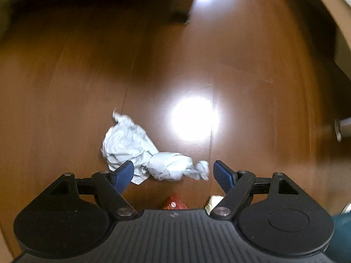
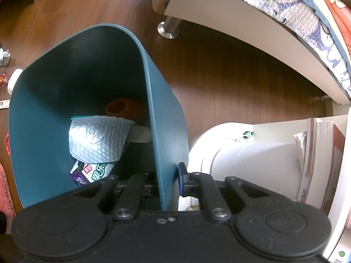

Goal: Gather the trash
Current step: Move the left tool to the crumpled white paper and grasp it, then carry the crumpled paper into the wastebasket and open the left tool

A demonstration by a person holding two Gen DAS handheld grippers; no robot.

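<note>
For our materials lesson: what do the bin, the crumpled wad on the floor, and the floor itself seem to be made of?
Bin: likely plastic, matte teal, a thin smooth curved wall.
Crumpled wad: probably paper or thin plastic film, pale grey, sharply creased.
Floor: wood or wood-look laminate, glossy, with plank seams and bright glare.

crumpled paper (image 1: 133,149): white | bin (image 2: 166,114): teal | floor (image 1: 65,76): brown wood | quilt (image 2: 285,2): white-blue patchwork

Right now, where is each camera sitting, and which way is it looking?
Left wrist: on the left gripper, looking down at crumpled white paper on the wooden floor; its open fingers show.
Right wrist: on the right gripper, looking down into the teal bin, clamped on its wall.
Both see the wooden floor; a teal sliver in the left view may be the bin.
</note>
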